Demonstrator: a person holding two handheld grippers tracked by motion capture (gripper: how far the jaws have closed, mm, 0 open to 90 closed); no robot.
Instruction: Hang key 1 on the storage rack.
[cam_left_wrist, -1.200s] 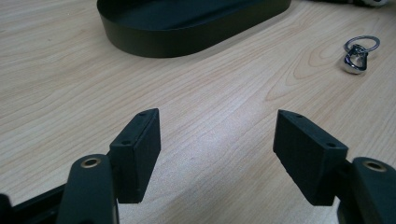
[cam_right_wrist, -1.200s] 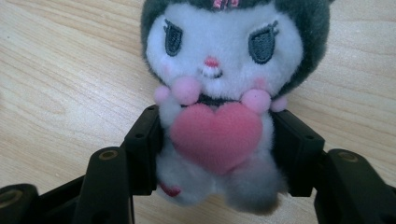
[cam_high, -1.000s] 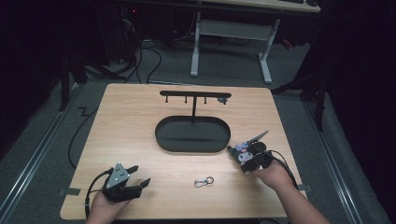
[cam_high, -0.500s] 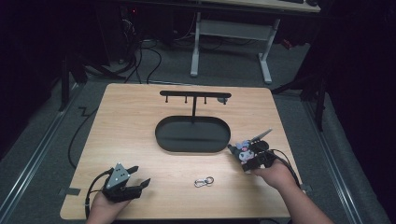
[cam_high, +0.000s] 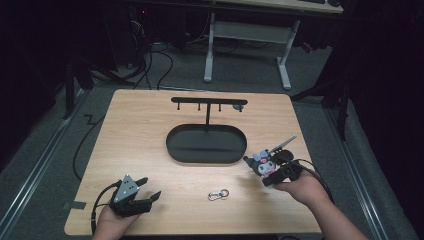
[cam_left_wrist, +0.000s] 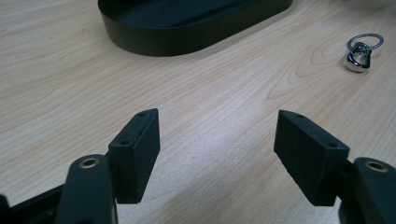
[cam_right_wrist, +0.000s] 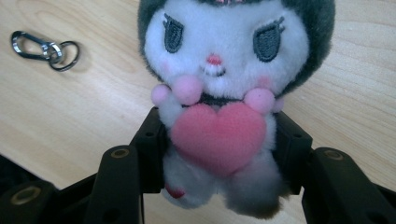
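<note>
Right gripper view: right hand-held gripper (cam_right_wrist: 219, 154) clamps plush toy (cam_right_wrist: 224, 93); left hand-held gripper (cam_left_wrist: 217, 149) jaws spread, nothing between, over table (cam_left_wrist: 224, 116).

obstacles: oval tray (cam_high: 206, 156) with hook stand (cam_high: 208, 102) mid-table | keyring (cam_high: 218, 194) on front wood between grippers

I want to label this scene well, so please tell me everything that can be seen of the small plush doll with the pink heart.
The small plush doll with the pink heart is soft and fuzzy: a white face under a dark grey hood, stitched grey eyes, a tiny pink mouth, rosy cheeks, pink pompom hands. It hugs a pink felt heart. It is upright, facing the right gripper's camera. The right gripper is shut on its lower body, the black jaws pressing both sides, above the light wooden table, near its right edge.
</note>
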